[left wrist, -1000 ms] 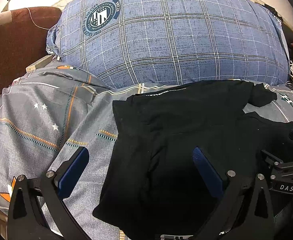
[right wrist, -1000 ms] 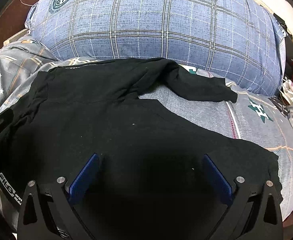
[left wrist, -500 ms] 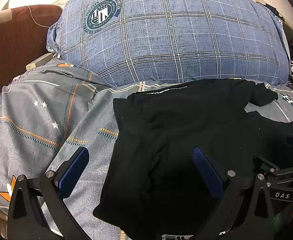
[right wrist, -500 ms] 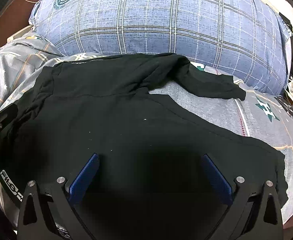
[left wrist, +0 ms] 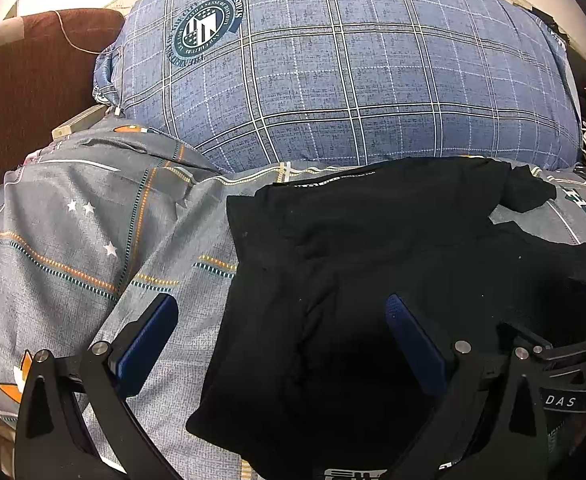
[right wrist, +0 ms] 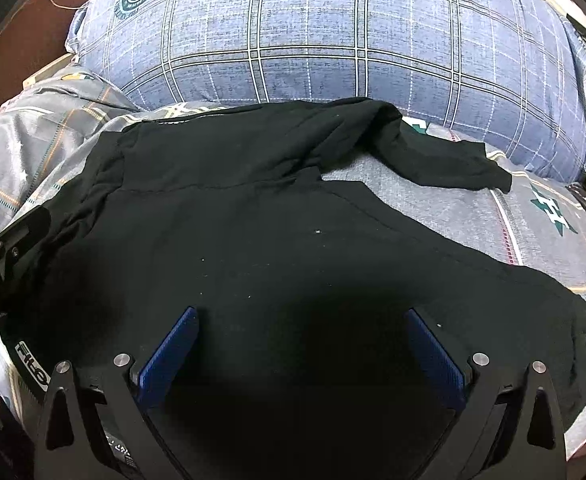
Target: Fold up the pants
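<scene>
Both tools have eased back slightly from the plaid pillow, left tool and right tool released above the black pants just before it; probably pinch the near hem squarely

The bed has a grey cover with orange stitched lines and white stars. On it lie the black pants, spread flat with one leg bent away. Behind the pants, a big blue checked pillow rests on the cover.
</scene>
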Available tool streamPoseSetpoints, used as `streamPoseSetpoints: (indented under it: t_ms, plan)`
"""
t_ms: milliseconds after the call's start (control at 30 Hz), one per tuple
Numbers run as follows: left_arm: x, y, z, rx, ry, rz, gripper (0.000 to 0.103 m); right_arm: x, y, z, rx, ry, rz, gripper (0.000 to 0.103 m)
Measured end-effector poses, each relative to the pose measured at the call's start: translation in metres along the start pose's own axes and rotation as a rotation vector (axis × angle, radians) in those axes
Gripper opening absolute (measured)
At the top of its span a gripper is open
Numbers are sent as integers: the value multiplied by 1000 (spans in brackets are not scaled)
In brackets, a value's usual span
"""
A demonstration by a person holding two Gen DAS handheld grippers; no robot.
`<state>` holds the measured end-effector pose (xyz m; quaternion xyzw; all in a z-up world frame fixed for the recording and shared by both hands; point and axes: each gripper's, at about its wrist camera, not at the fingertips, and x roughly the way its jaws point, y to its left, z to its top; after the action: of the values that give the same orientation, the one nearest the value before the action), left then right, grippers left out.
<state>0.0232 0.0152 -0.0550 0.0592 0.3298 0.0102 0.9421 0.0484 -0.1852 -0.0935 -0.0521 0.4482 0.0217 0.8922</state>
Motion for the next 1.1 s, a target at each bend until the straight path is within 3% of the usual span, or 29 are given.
streamPoseSetpoints:
  t_ms: [500,700,900,1100]
  plan:
    - [4,11,7,-33,21,-8,103,-6,-7,3,8,-12,11,103]
    - [10,43,32,-127,33,-15,103,-21,-61,20,105,-65,-24,103]
    - [44,67,86,-119,50,50,103,-25,-148,70,203,-135,-76,103]
    - [115,99,104,-294,191,-18,103,24,-214,134,256,-54,23,99]
